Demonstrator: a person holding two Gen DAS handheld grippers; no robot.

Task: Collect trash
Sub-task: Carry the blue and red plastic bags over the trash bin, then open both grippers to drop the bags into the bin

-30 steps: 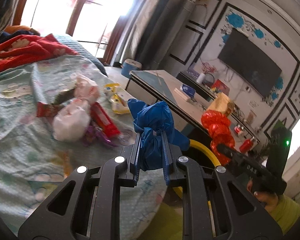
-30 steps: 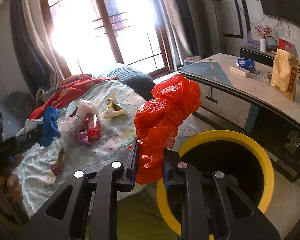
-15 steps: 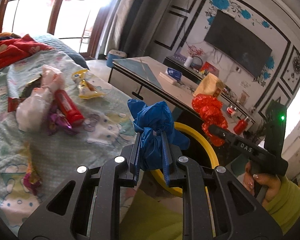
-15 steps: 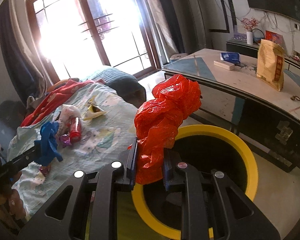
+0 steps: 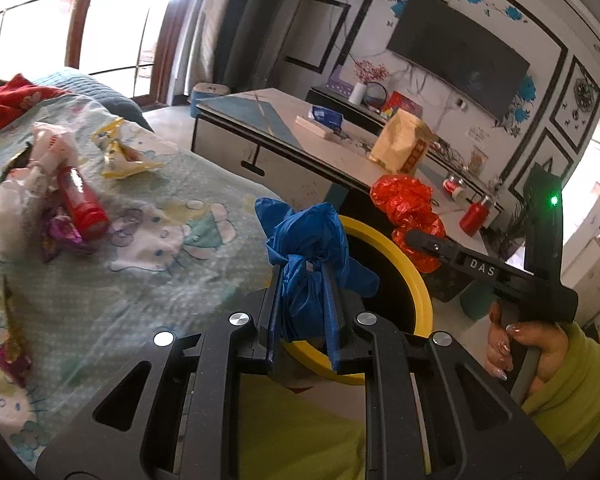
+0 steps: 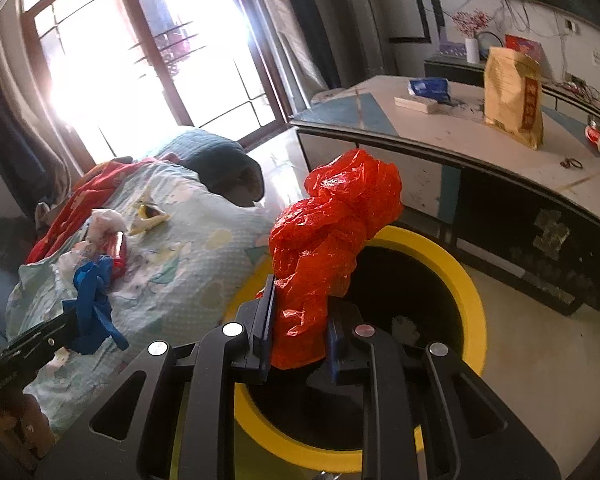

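Two bags: one crumpled blue plastic bag [image 5: 310,264] and one crumpled red plastic bag [image 6: 332,248], each pinched in its own tongs.
Blue bag: clamped between the pads of the left tongs [image 5: 302,320]; most of it bulges out past the tips toward 12 o'clock in the left wrist view, just over the near rim of the bin.
Red bag: clamped in the right tongs [image 6: 298,328]; its bulk stands up toward 12 o'clock from the tips, in front of the bin's mouth.
Left tongs: together on the blue bag, pads pressing its knotted middle.
Right tongs: together on the red bag.
Bin: a round yellow-rimmed bin [image 6: 466,280] with a dark inside, on the floor between the bed and the low surface; in the right wrist view it fills the middle and 5 o'clock part.
Person: a hand [image 5: 534,350] in a lime-green sleeve [image 5: 580,384] grips the right tool's handle at 4 o'clock in the left wrist view.
Bed: a pale patterned bedspread [image 5: 148,248] at 9 o'clock of the bin.
Left on the bed: a red bottle [image 5: 82,204], a white bag [image 5: 14,216], a yellow wrapper [image 5: 120,156] and purple wrappers [image 5: 62,234], well apart from the bin.
Surface: a low white-topped surface [image 6: 480,140] at 1 o'clock carries a tan paper bag [image 6: 514,98] standing upright.
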